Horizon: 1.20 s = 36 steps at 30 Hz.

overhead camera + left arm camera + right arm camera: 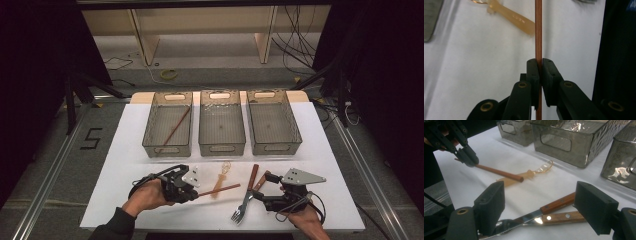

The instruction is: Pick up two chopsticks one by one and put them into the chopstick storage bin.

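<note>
**Left gripper clamps chopstick**

The left gripper has its jaws closed tight on a chopstick, held just above the table over an amber spoon. The right gripper stands wide open around two wooden-handled utensils.

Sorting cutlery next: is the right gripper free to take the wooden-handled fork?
Probably yes: the right gripper has its jaws open around the handles of the fork and a knife lying against it, so it may catch both.
</note>
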Each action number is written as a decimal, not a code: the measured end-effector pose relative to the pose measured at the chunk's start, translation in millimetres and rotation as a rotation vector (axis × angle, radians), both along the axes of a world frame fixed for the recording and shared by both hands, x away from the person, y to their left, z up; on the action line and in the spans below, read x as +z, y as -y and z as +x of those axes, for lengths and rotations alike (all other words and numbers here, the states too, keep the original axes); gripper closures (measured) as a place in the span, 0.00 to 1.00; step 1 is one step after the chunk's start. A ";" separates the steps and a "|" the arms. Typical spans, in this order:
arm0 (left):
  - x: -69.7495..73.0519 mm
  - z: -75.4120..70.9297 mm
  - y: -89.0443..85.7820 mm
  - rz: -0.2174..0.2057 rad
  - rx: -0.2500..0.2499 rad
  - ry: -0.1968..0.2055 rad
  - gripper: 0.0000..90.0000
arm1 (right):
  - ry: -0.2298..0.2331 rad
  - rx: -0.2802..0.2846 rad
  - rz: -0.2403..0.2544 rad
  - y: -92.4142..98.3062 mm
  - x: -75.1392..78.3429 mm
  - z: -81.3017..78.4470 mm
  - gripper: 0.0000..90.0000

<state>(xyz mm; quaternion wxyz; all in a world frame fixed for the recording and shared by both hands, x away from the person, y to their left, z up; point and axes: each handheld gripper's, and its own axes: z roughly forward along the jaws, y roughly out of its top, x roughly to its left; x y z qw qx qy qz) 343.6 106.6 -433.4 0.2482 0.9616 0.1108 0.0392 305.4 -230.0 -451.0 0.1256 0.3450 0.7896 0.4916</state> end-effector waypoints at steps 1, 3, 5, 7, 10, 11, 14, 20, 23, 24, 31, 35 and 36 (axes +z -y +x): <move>1.1 0.7 -0.9 -0.014 0.018 0.002 0.93 | 0.000 0.000 0.001 0.0 0.0 0.0 0.29; 2.6 2.5 -3.1 -0.020 0.037 0.001 0.93 | 0.000 -0.001 0.000 -0.1 0.0 0.0 0.29; 3.7 4.6 -5.6 -0.037 0.068 -0.003 0.93 | -0.001 0.000 0.000 -0.1 -0.1 -0.1 0.29; 4.6 6.7 -8.3 -0.041 0.083 -0.001 0.93 | -0.001 0.000 0.000 -0.1 -0.1 0.0 0.28; 5.0 9.6 -12.6 -0.050 0.105 0.001 0.93 | -0.001 0.000 0.000 -0.1 -0.1 0.0 0.28; 5.2 10.7 -13.9 -0.052 0.114 0.002 0.93 | -0.001 0.000 0.000 0.0 -0.1 0.0 0.28; 5.4 13.2 -18.2 -0.072 0.133 -0.001 0.93 | 0.000 -0.001 0.000 0.2 -0.1 0.1 0.28; 9.6 19.3 -30.0 -0.095 0.182 0.009 0.93 | -0.002 -0.001 0.000 -0.1 -0.2 0.0 0.28; 11.1 22.4 -36.5 -0.120 0.216 0.016 0.93 | -0.001 0.000 -0.001 0.1 -0.4 0.1 0.28; 11.4 23.6 -38.9 -0.122 0.225 0.018 0.93 | 0.000 -0.001 -0.002 0.0 -0.4 0.2 0.29; 14.1 31.2 -52.1 -0.155 0.296 0.032 0.93 | -0.001 -0.002 -0.002 0.1 -0.5 0.3 0.28; 18.8 35.7 -58.5 -0.192 0.337 0.039 0.93 | -0.001 -0.005 -0.002 0.5 -0.9 0.7 0.29; 20.4 36.8 -59.7 -0.195 0.344 0.042 0.93 | -0.002 -0.006 -0.001 0.5 -1.1 0.8 0.28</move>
